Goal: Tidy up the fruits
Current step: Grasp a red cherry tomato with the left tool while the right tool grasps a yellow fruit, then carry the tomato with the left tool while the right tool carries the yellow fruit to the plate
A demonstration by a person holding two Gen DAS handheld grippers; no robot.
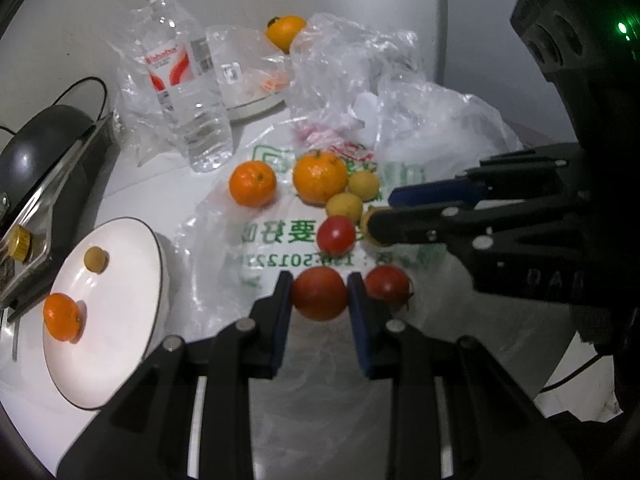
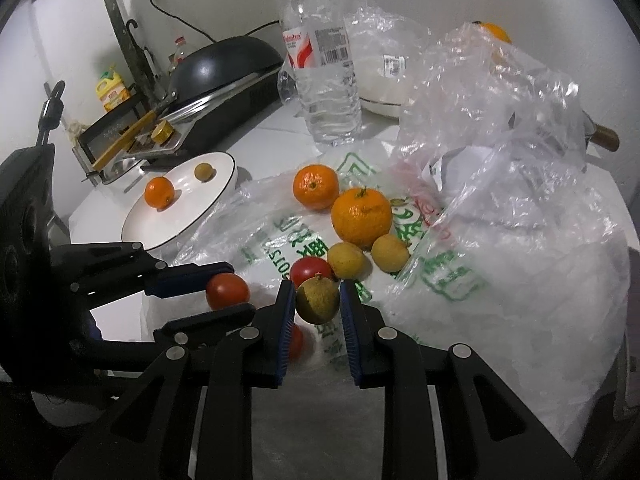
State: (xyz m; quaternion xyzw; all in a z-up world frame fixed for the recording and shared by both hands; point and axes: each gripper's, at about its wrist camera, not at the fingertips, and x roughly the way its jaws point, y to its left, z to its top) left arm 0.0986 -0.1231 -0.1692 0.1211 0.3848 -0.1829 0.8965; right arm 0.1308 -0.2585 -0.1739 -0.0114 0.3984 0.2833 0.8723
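Observation:
My left gripper (image 1: pixel 319 294) is shut on a red tomato (image 1: pixel 319 293) just above the flat plastic bag (image 1: pixel 256 236); it also shows in the right wrist view (image 2: pixel 227 290). My right gripper (image 2: pixel 317 300) is shut on a small brownish-yellow fruit (image 2: pixel 317 300). In the left wrist view it comes in from the right (image 1: pixel 380 220). Two oranges (image 1: pixel 252 183) (image 1: pixel 319 176), two yellow fruits (image 1: pixel 344 206) (image 1: pixel 363 185) and two more tomatoes (image 1: pixel 336 234) (image 1: pixel 388 284) lie on the bag. A white plate (image 1: pixel 120 320) at left holds one orange (image 1: pixel 62 317) and one small yellow fruit (image 1: pixel 95 258).
A water bottle (image 1: pixel 184 80) stands behind the fruit. Crumpled clear bags (image 1: pixel 360 72) lie at the right, with another orange (image 1: pixel 285 32) beyond. A black wok on a stove (image 2: pixel 224 64) sits left of the plate.

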